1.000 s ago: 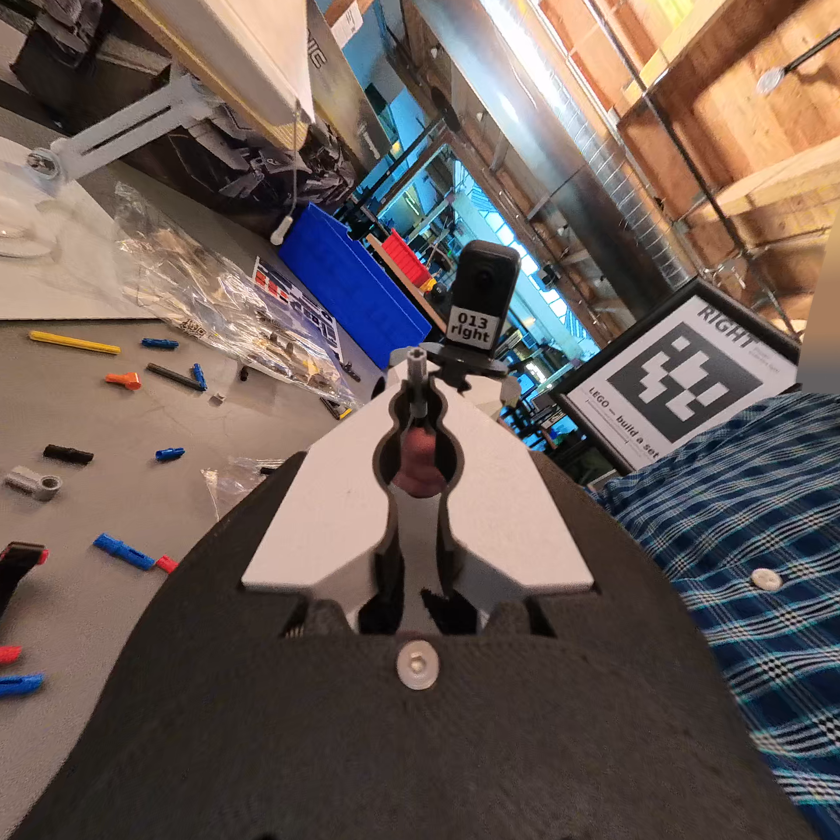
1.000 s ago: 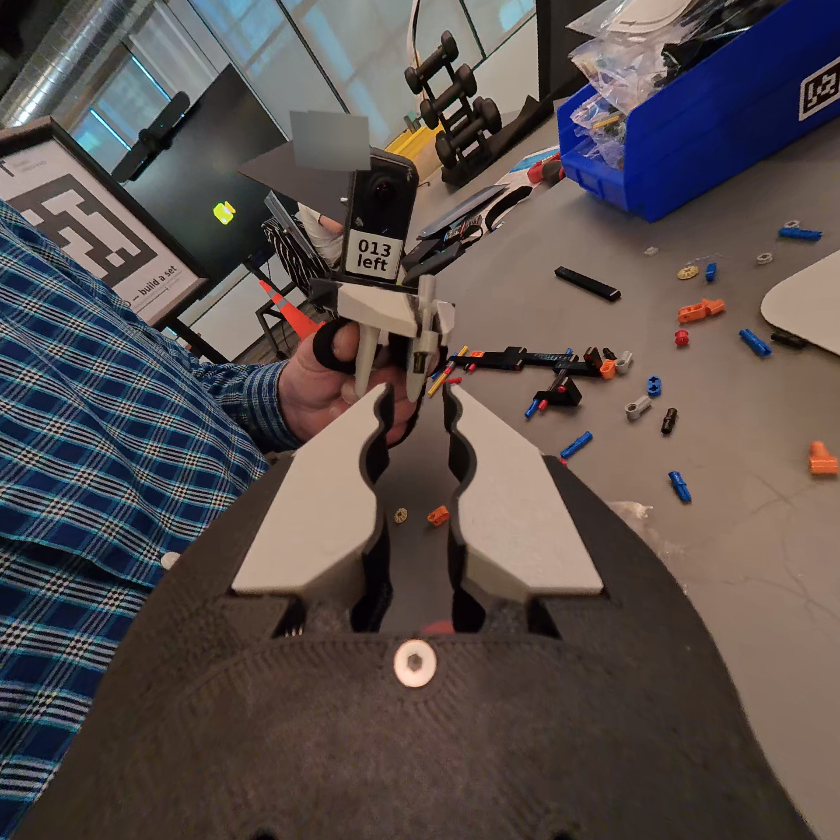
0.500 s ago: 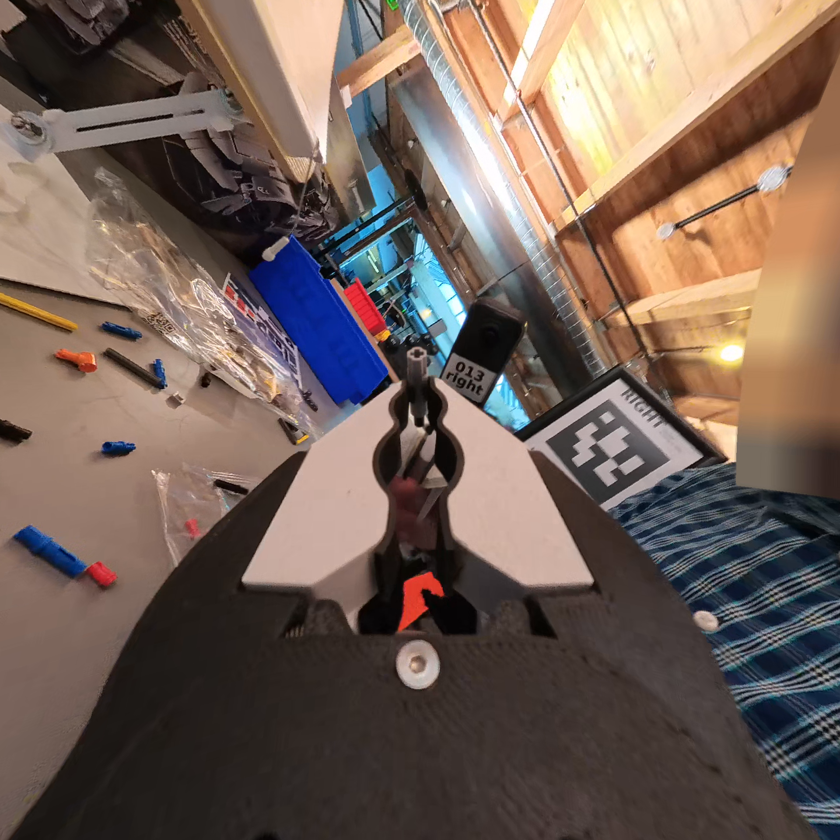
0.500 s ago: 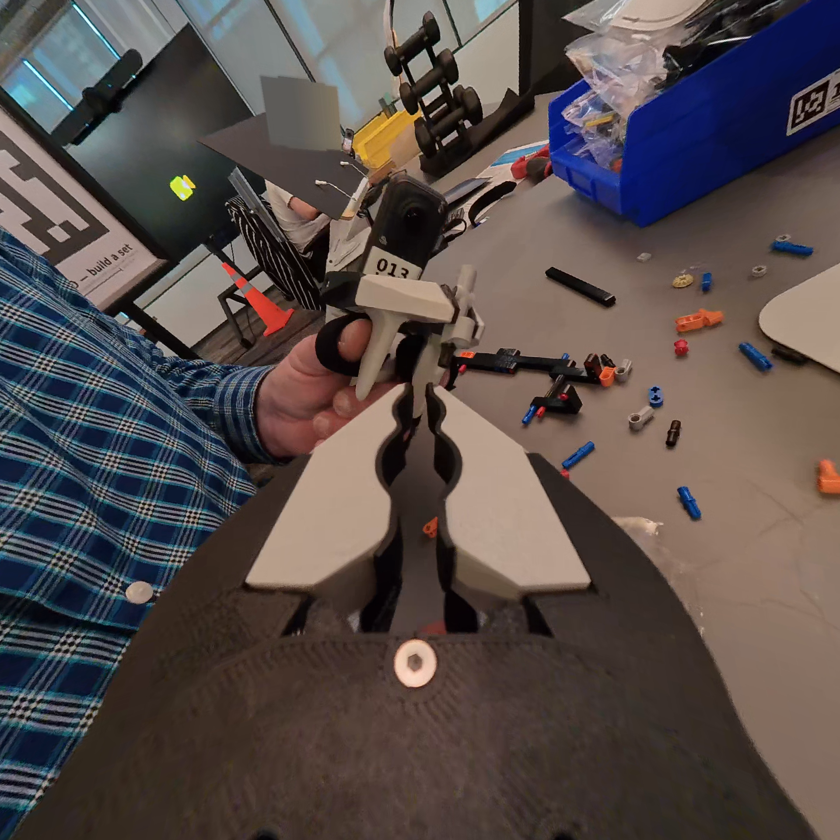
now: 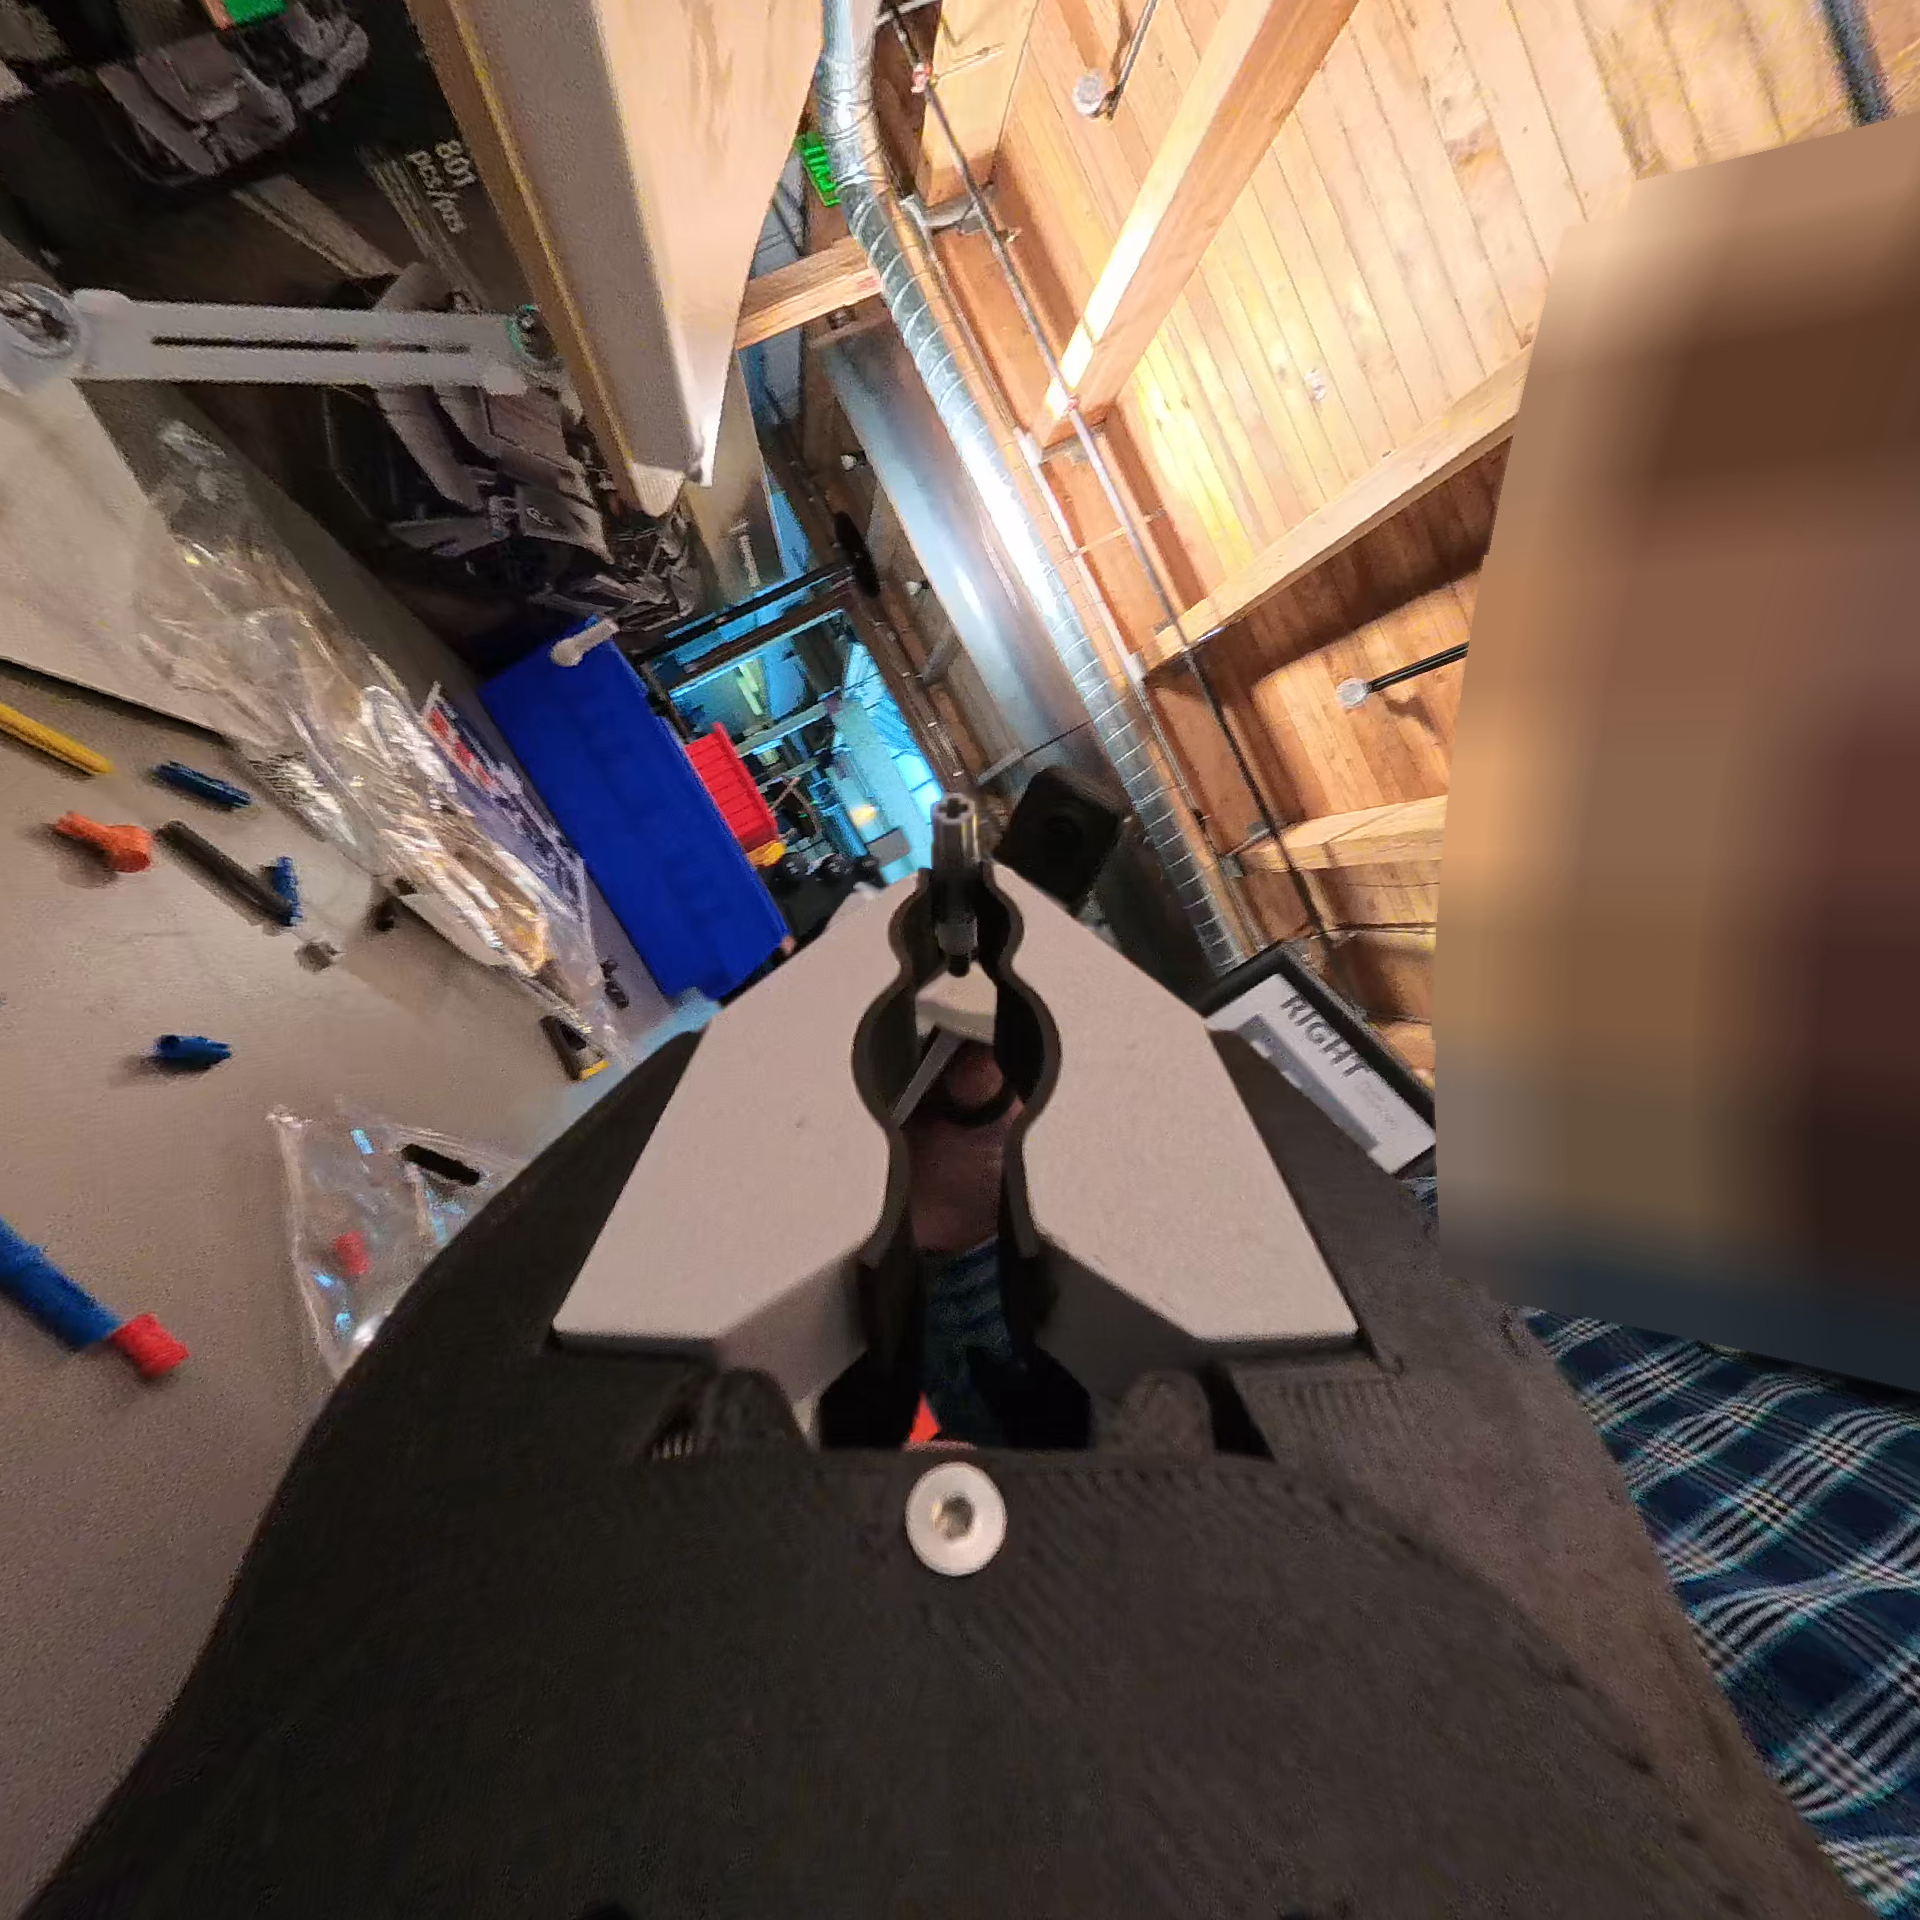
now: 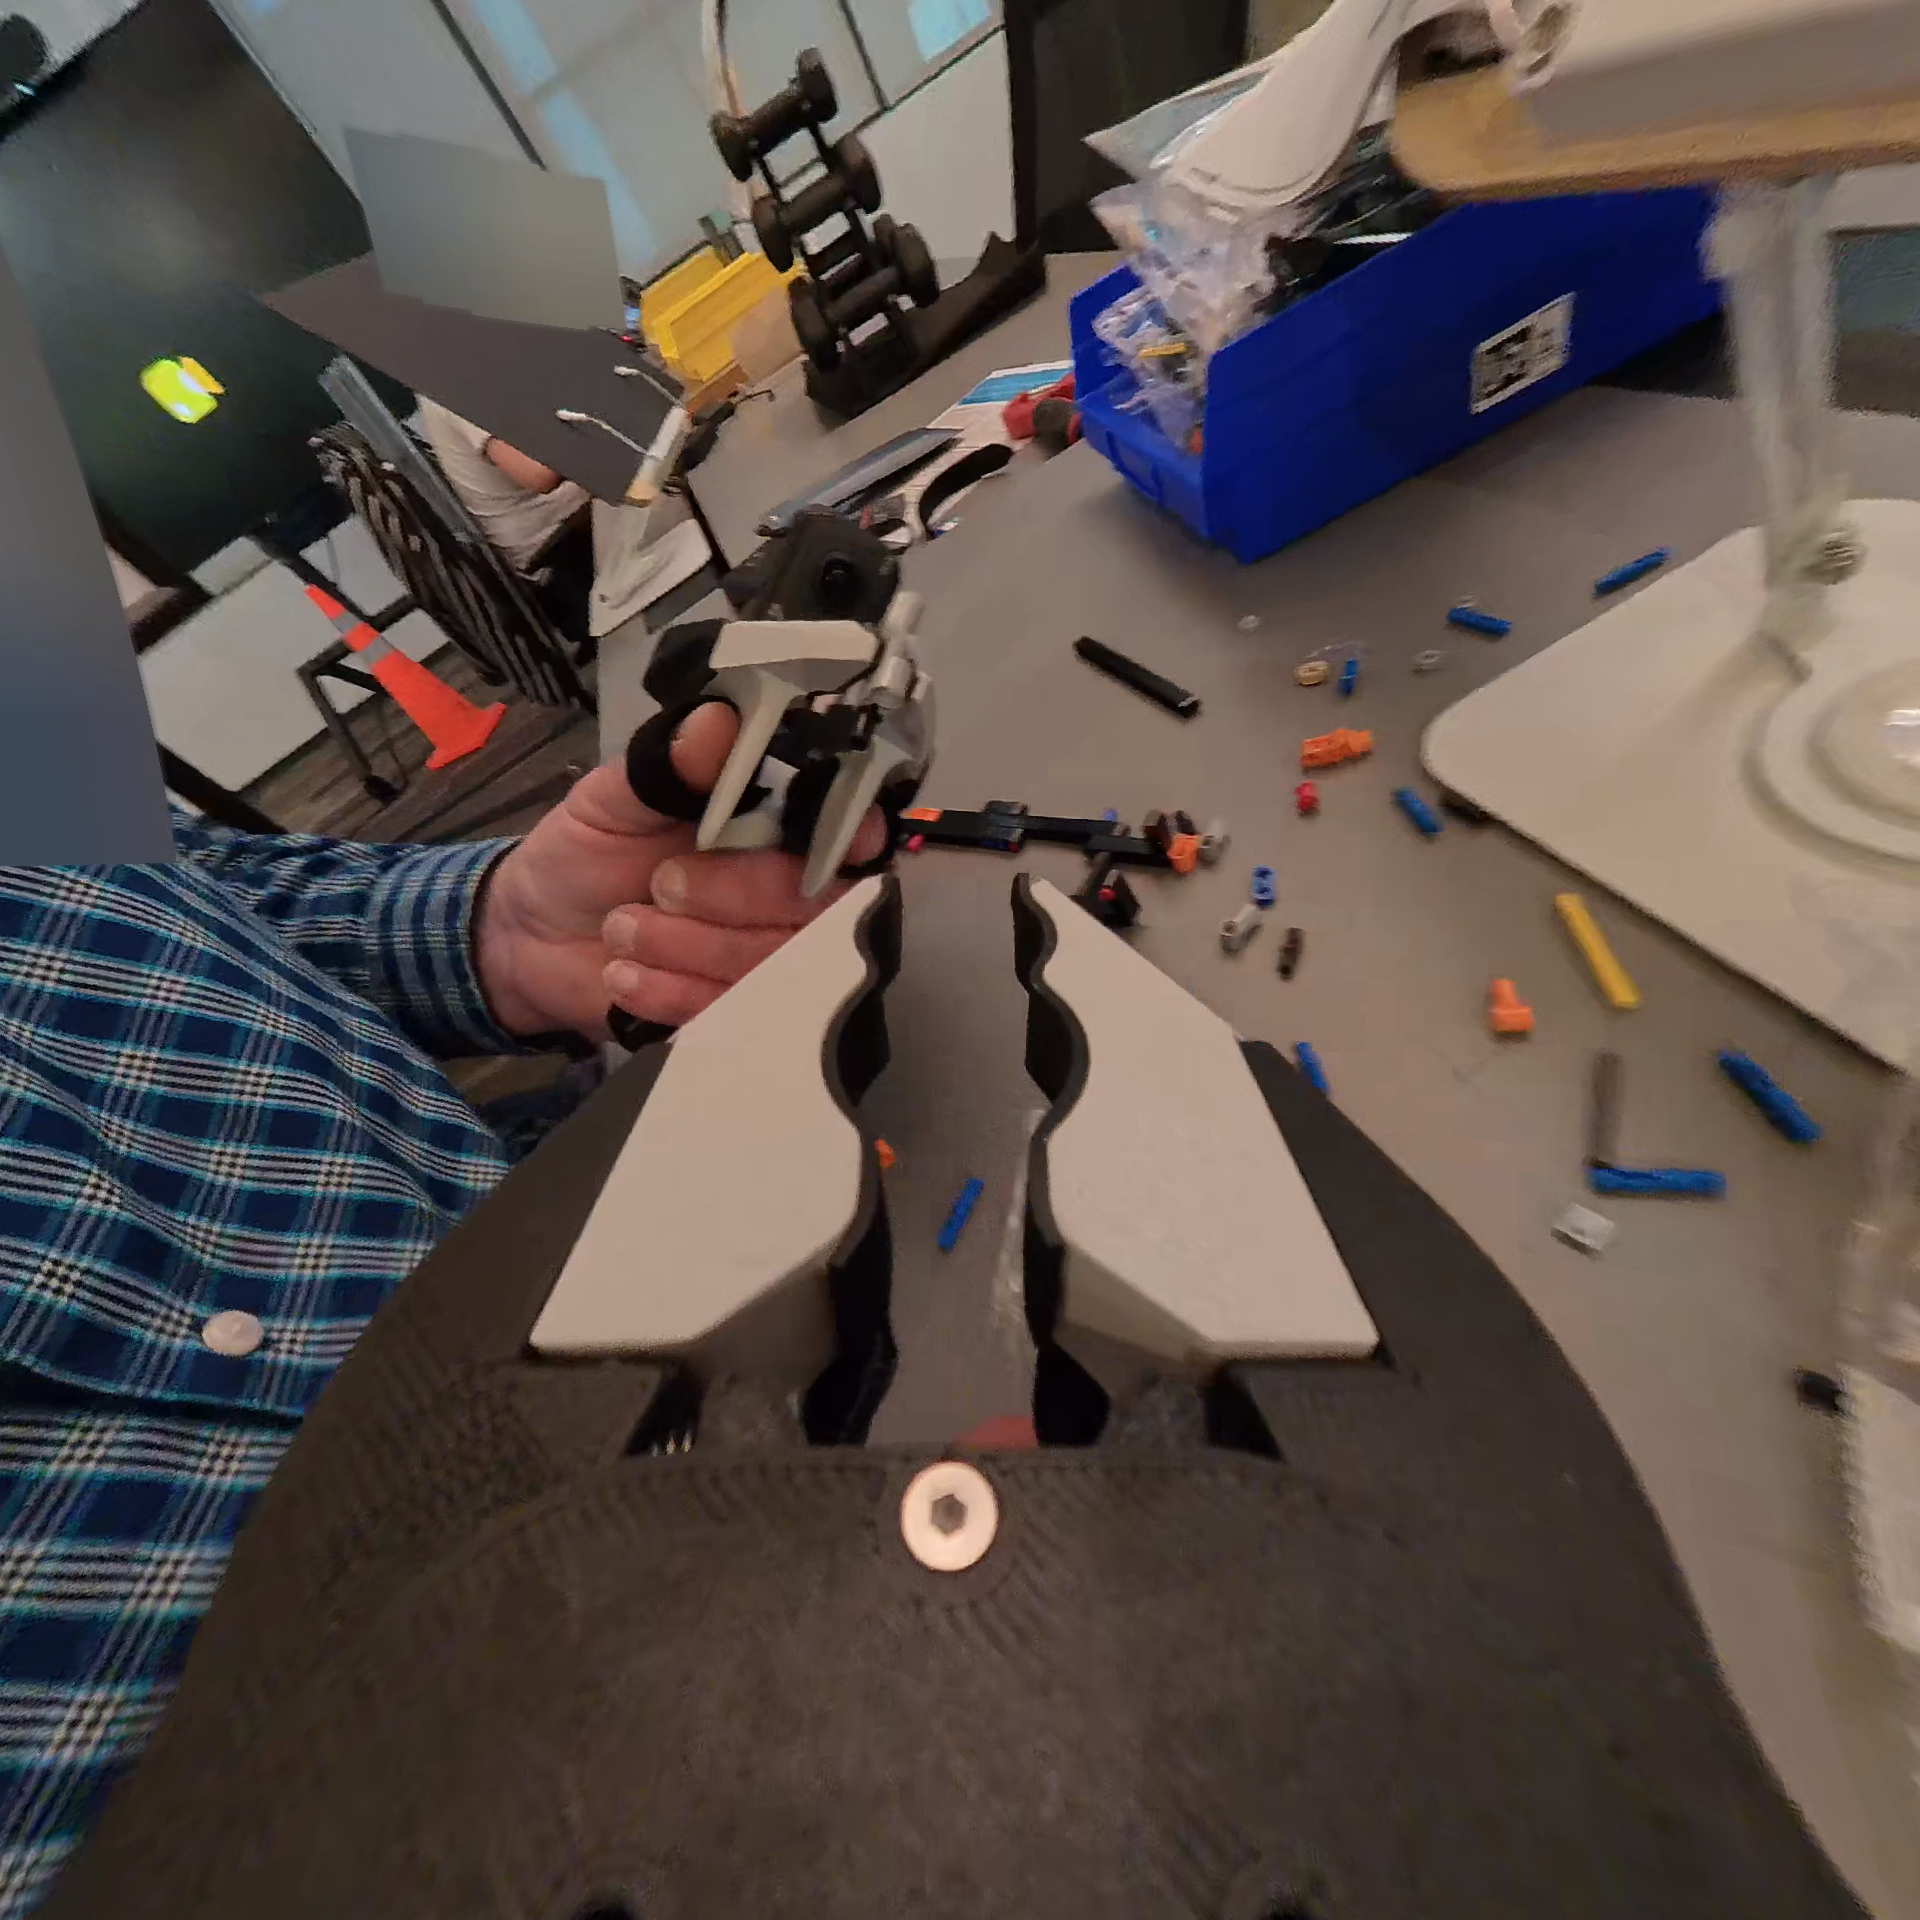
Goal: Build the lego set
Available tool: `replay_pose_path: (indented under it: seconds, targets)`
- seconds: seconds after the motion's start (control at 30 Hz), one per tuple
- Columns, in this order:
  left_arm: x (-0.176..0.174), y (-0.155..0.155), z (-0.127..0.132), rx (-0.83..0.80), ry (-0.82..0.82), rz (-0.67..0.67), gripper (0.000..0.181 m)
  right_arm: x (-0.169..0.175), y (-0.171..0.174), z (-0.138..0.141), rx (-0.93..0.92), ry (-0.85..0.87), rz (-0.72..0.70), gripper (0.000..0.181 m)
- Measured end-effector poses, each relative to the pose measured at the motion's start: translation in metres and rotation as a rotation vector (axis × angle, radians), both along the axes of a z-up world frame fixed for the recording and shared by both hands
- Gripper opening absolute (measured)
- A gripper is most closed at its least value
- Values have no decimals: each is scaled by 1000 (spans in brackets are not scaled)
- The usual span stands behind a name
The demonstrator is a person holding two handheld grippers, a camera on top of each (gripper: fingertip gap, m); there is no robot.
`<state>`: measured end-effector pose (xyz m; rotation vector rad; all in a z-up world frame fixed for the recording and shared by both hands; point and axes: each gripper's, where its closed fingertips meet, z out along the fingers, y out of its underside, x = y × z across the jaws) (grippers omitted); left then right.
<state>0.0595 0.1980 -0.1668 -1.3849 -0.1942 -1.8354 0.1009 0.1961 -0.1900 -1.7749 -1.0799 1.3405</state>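
Observation:
My left gripper (image 5: 956, 896) is shut on a small grey axle piece (image 5: 954, 847) that sticks out past its tips, pointing up and away from the table. In the right wrist view the left gripper (image 6: 831, 774) is held in a hand at upper left, with the grey axle piece (image 6: 899, 649) and some black parts in it. My right gripper (image 6: 956, 899) is open and empty, just below and right of the left one. A long black partial lego assembly (image 6: 1049, 831) lies on the grey table (image 6: 1351, 1039) beyond the right gripper.
A blue bin (image 6: 1351, 364) of bagged parts stands at the back. A white stand base (image 6: 1662, 779) is on the right. Loose blue, orange and black pins, a yellow axle (image 6: 1595, 951) and a black beam (image 6: 1132, 675) lie scattered. Plastic bags (image 5: 343, 727) lie on the left. Left tips to right tips: about 5 centimeters. The long black partial lego assembly (image 6: 1049, 831) is about equally far from each gripper, around 20 centimeters.
My right gripper narrowed near the left gripper's tips, then opened wide and drew back to the right. My left gripper tilted further upward, still holding the grey piece.

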Motion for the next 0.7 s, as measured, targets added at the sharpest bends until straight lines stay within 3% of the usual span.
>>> replay_pose_path:
  seconds: [0.03,0.27,0.57,0.7]
  targets:
    - [-1,1,-4,-4,41,5,5,9,7,0,19,-23,-20,18]
    - [-3,3,-26,44,475,5,5,75,22,-55,130,-394,-67,18]
    - [19,-14,-66,114,918,-113,5,58,16,-105,229,-615,-23,20]
    - [21,-18,-71,127,959,-134,5,52,17,-119,243,-653,-25,17]
